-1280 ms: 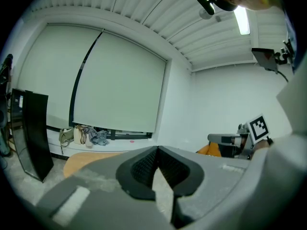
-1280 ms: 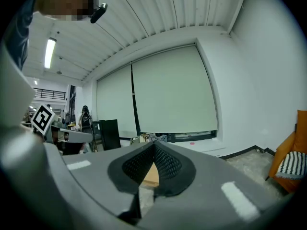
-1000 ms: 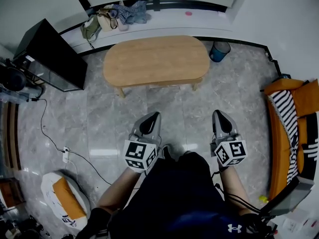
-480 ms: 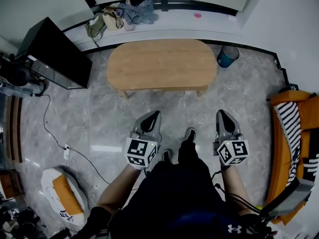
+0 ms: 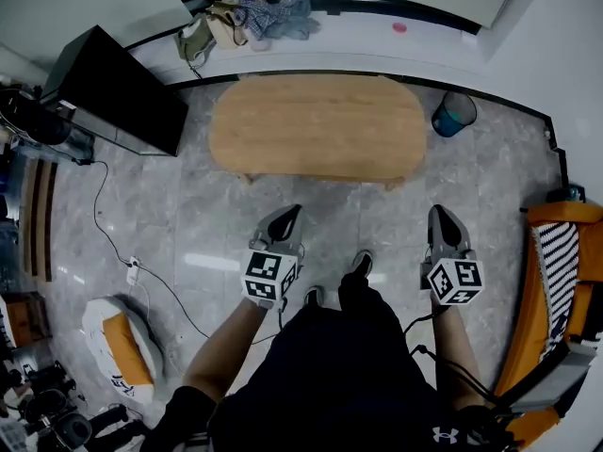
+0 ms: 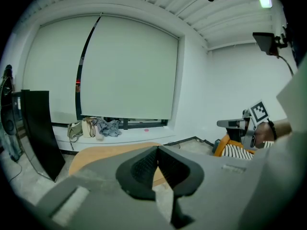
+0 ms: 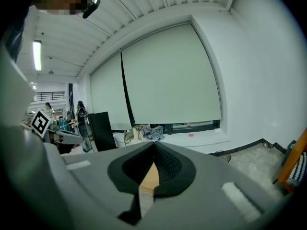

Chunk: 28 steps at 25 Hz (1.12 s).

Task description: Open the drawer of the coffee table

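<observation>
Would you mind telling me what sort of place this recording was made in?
Probably a living room: an oval wooden coffee table on a grey tiled floor, an orange sofa, and a wide drawn window blind.

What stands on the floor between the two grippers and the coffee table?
Nothing visible does. Only bare tiled floor lies between the left gripper, the right gripper and the near edge of the coffee table. Both grippers are shut and empty. No drawer front shows in any view.

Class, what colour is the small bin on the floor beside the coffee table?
Blue; the bin shows best in the head view.
</observation>
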Each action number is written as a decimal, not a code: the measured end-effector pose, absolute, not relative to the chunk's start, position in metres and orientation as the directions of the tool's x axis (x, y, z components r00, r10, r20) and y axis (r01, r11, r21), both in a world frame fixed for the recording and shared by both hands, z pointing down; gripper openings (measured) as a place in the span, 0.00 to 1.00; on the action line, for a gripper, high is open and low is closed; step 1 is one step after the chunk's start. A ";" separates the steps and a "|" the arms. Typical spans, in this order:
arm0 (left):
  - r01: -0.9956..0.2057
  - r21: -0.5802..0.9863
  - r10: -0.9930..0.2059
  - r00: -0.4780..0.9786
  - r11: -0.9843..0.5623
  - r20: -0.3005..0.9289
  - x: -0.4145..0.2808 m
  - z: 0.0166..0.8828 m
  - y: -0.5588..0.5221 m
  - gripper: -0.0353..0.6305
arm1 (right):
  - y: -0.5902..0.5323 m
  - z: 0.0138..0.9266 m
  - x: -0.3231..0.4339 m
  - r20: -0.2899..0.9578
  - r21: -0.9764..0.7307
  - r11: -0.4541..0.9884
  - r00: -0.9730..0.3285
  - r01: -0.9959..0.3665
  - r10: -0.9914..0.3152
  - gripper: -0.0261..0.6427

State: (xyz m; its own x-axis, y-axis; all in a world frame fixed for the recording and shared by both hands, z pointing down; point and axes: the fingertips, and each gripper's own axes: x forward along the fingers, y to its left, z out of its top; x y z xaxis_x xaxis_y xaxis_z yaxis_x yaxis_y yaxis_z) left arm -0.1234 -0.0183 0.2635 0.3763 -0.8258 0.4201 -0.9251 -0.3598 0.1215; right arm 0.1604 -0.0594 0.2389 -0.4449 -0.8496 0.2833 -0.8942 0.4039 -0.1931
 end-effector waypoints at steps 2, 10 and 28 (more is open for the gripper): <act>-0.929 0.110 -0.820 0.363 -0.352 0.443 -0.122 0.275 -0.031 0.06 | -0.077 0.254 0.173 0.308 -0.193 0.400 -0.442 -0.896 -0.842 0.04; -0.953 0.118 -0.769 0.296 -0.280 0.567 -0.131 0.335 -0.065 0.06 | -0.131 0.313 0.196 0.413 -0.178 0.423 -0.458 -0.889 -0.787 0.04; -0.904 0.074 -0.584 0.332 -0.420 0.741 -0.127 0.498 -0.129 0.20 | -0.189 0.455 0.204 0.560 -0.165 0.418 -0.434 -0.893 -0.706 0.04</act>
